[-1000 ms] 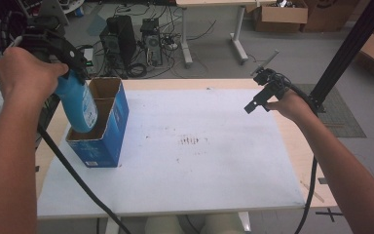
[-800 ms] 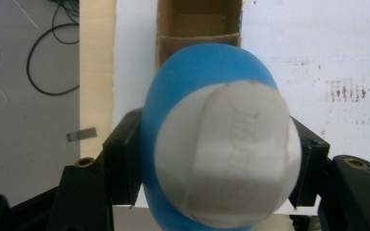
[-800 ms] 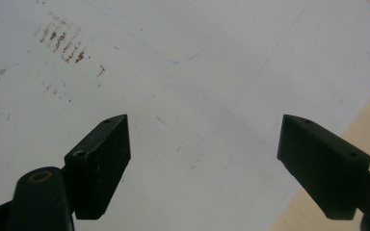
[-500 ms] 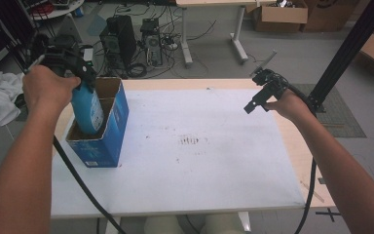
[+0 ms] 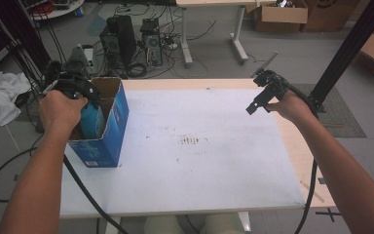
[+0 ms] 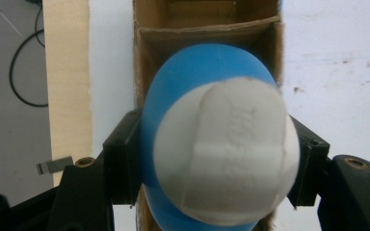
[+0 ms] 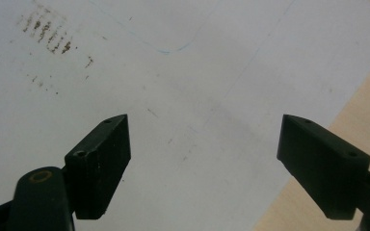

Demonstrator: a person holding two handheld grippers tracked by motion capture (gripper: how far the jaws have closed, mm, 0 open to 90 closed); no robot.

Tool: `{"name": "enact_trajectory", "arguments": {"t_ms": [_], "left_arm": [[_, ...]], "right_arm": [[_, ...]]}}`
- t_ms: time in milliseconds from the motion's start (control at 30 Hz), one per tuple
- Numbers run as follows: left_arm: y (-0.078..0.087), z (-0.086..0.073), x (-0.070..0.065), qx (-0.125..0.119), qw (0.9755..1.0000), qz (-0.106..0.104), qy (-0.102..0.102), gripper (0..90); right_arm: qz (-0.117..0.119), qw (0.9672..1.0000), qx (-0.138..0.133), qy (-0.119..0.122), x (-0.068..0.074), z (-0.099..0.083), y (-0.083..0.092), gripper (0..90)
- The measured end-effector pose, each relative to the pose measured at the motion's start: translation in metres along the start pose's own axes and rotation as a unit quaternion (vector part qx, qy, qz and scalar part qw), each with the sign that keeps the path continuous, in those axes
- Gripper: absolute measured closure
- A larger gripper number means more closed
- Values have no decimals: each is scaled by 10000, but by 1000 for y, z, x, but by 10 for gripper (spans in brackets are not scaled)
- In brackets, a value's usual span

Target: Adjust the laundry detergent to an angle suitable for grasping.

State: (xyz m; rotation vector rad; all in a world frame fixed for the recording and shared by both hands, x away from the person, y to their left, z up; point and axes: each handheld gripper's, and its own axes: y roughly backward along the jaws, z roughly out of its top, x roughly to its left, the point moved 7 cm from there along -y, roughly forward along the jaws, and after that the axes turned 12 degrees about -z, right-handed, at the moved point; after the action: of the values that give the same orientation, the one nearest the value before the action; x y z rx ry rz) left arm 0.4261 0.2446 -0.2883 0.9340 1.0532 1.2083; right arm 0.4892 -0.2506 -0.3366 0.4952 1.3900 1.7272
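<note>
From above, the left tongs (image 5: 80, 95) clench a blue bottle (image 5: 93, 121) standing partly inside the open blue box (image 5: 108, 141) at the desk's (image 5: 214, 180) left edge. The left gripper view adds the bottle's white cap (image 6: 225, 153) and the box's cardboard divider (image 6: 207, 30). The right tongs (image 7: 204, 163) hang released and empty over bare desk near its right edge.

The blue carton (image 5: 108, 127) stands at the table's (image 5: 214, 170) left edge, its open top taken up by the blue bottle (image 5: 93, 119) in the left gripper (image 6: 212, 159). The table's middle and right lie bare beneath the wide-jawed right gripper (image 7: 202, 144).
</note>
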Motion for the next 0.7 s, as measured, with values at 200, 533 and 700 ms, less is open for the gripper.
{"name": "enact_trajectory", "arguments": {"t_ms": [200, 533, 700], "left_arm": [[-19, -3, 4, 12, 10000, -30, 26, 379], [-49, -11, 11, 138, 9999, -17, -1, 379], [-52, -12, 11, 206, 9998, -39, -14, 379]], "right_arm": [[0, 10000, 47, -37, 0, -2, -3, 192], [3, 9999, 102, -43, 1, -2, -7, 192], [12, 9999, 102, -49, 1, -2, -9, 192]]}}
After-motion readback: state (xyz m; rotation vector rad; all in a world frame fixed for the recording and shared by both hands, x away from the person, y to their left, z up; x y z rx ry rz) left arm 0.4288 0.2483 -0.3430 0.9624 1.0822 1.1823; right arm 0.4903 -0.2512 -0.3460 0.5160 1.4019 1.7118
